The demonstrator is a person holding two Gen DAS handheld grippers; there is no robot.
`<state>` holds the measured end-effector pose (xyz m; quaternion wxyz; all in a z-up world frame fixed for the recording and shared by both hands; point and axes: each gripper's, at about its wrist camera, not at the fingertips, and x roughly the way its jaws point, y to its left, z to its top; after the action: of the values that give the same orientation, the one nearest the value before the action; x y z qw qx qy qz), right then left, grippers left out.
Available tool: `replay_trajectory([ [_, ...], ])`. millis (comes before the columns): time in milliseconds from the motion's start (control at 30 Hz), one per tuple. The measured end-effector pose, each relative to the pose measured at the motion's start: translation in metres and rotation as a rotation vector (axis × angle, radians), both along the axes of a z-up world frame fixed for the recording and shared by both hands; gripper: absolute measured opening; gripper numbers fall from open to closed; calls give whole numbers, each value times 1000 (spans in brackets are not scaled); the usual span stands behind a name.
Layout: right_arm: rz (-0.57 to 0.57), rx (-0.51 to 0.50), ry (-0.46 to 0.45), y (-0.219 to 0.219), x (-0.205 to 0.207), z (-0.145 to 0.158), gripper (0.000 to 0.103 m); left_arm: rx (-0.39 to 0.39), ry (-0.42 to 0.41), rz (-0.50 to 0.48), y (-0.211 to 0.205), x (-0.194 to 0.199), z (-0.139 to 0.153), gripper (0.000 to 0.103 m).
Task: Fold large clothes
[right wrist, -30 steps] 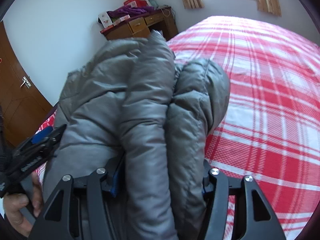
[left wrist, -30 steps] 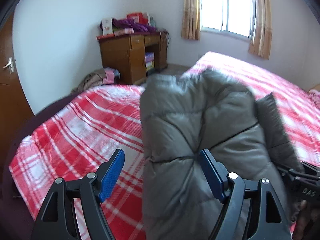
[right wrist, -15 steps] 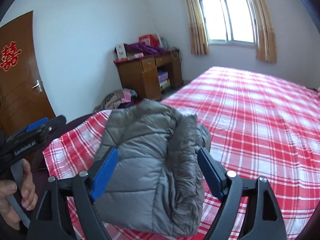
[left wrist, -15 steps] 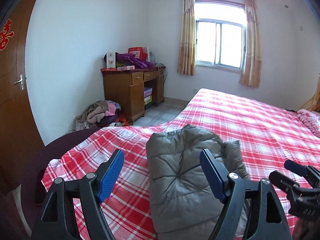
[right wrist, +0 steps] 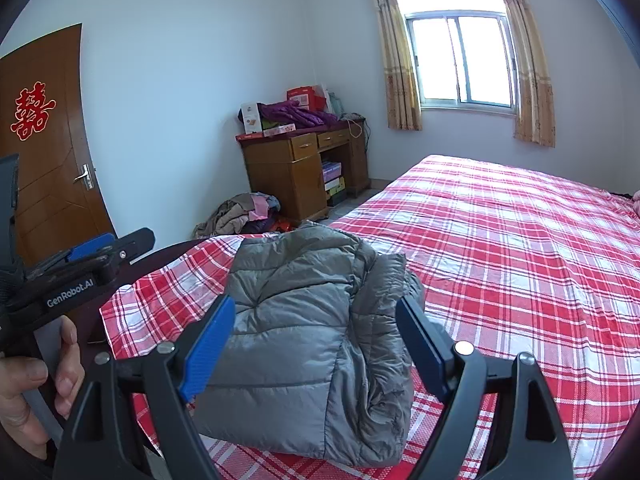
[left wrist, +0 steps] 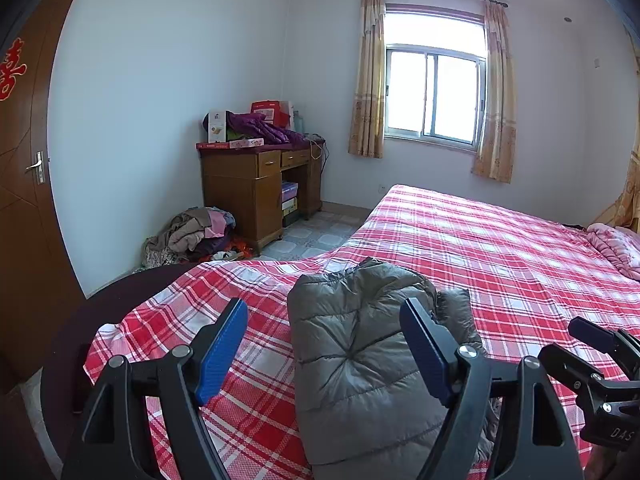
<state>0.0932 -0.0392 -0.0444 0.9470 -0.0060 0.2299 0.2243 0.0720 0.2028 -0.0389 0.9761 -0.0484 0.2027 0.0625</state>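
A grey padded jacket [right wrist: 312, 332] lies folded into a compact bundle near the foot corner of the red plaid bed [right wrist: 500, 248]; the fold looks finished, with little left but perhaps tidying. Above it, the left gripper [left wrist: 324, 352] and right gripper [right wrist: 316, 348] hang with jaws spread wide, holding and touching nothing.

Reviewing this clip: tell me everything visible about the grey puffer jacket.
The grey puffer jacket is quilted, slightly shiny padded fabric, folded into a compact bundle with layered edges bunched on its right side. It lies flat near the corner of the red plaid bed. Both the left gripper and right gripper are open and off it; only the bed touches it.
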Motion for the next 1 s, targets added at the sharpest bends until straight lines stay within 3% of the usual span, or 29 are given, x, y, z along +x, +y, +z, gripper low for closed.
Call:
replay_trajectory([
  [1000, 13, -6, 16, 6, -1, -4, 85, 3, 18, 5, -2, 5, -7, 79],
])
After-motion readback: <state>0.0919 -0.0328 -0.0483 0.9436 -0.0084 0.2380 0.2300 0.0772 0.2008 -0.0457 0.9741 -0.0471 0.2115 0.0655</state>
